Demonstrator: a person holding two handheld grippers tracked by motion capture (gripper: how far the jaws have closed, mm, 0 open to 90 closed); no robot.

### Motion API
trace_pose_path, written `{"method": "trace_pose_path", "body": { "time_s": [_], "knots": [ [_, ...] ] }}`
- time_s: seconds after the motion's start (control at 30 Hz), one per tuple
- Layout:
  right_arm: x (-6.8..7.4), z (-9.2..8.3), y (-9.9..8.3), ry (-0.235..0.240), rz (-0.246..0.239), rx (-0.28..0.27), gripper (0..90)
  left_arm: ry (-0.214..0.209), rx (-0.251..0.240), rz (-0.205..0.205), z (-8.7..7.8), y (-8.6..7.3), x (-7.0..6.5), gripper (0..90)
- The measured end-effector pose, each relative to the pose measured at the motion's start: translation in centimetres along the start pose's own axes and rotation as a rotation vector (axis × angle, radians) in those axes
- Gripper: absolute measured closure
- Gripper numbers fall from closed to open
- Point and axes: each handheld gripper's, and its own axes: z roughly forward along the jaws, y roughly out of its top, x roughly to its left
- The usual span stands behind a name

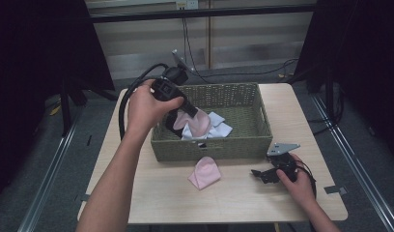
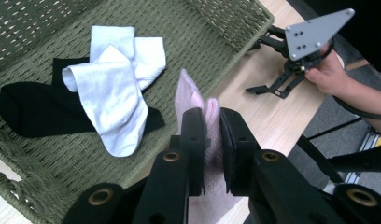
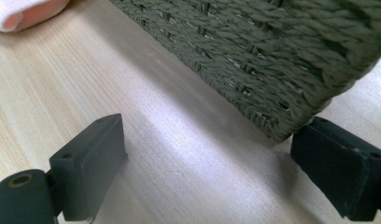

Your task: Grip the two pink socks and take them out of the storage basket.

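table (image 1: 151, 203) | left gripper (image 2: 212, 135) pinching pink sock (image 2: 191, 95) over basket (image 1: 243, 145) | right gripper (image 3: 207, 168) spread, seemingly resting on table

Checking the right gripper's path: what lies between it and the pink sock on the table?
In the high view, bare wooden table separates right gripper from pink sock.

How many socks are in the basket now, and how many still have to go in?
Done: white socks and a black sock lie in the green basket. In hand: the left claw pinches a pink sock over it. Left: another pink sock on the table.
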Motion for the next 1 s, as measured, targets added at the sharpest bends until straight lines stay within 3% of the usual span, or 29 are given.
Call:
{"method": "trace_pose_path", "body": {
  "time_s": [0.2,0.43,0.63,1.0],
  "knots": [
    [0.0,0.0,0.0,0.0,0.0,0.0,9.6,-0.021,0.016,0.05,-0.1,-0.6,-1.4,80.4],
    [0.0,0.0,0.0,0.0,0.0,0.0,9.6,-0.049,0.052,0.085,1.2,-1.3,-2.5,80.2],
    [0.0,0.0,0.0,0.0,-0.002,-0.001,9.6,-0.064,0.069,0.089,2.1,-1.9,-2.4,80.2],
    [0.0,0.0,0.0,0.0,0.0,0.0,9.6,-0.048,0.06,0.078,0.8,-1.6,-2.1,80.1]
  ]
}}
